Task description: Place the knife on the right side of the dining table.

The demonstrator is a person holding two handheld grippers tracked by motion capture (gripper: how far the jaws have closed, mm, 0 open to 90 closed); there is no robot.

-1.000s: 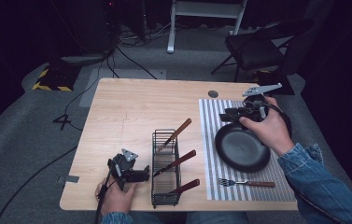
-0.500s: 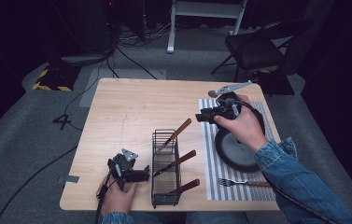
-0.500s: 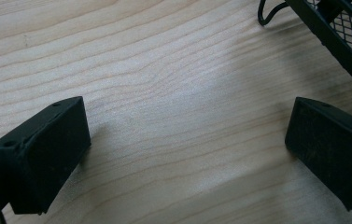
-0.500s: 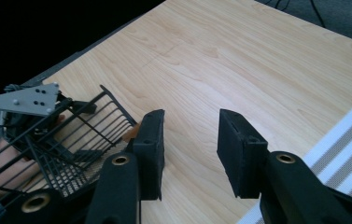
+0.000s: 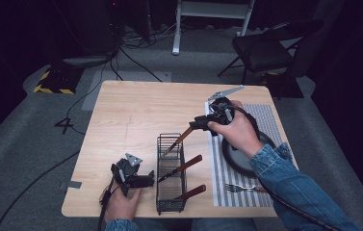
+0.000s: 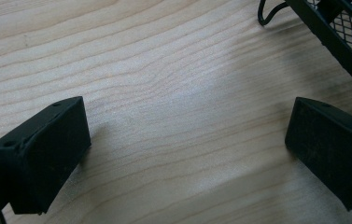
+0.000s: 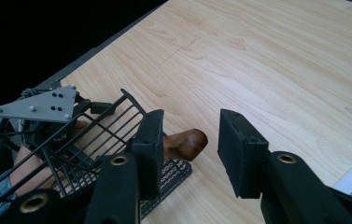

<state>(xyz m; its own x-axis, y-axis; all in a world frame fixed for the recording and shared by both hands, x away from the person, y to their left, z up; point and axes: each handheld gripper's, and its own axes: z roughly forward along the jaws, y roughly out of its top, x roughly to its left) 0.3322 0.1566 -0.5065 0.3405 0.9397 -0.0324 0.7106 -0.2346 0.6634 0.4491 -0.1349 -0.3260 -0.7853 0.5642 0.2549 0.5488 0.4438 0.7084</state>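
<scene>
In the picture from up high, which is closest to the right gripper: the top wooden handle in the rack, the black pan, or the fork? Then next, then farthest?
Counting from the right gripper:
1. Top wooden handle, just ahead of the jaws, sticking out of the wire rack.
2. Black pan, on the striped mat under the forearm.
3. Fork, at the mat's near edge.

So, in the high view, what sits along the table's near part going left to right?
Left tool → black wire rack with wooden-handled utensils → striped placemat → fork lying on the mat.
</scene>
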